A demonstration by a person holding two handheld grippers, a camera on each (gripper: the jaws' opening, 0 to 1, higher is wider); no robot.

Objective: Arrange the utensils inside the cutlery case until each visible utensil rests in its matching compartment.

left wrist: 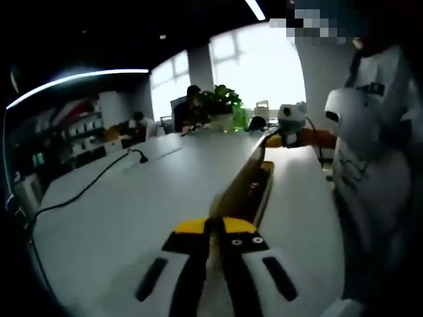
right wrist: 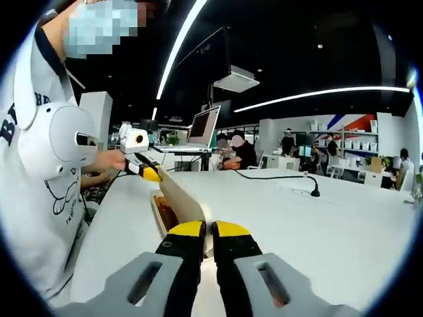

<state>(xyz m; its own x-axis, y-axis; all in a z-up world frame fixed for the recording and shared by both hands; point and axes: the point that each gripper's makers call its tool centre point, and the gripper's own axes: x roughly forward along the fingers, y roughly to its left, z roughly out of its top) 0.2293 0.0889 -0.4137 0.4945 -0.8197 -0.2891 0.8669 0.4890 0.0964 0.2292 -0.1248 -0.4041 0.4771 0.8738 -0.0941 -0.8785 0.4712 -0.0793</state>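
— Fingers? 
— Yellow-tipped left gripper and right gripper each pinch an end of the open tan wooden cutlery case's raised lid. 
— And the case? 
— Lying on the white table, beside a person's white shirt.

The right gripper is seen with its yellow-tipped jaws closed together on the near edge of the raised lid of the cutlery case, which lies on the white surface. At the far end of the case the left gripper is seen. A laptop stands farther back.
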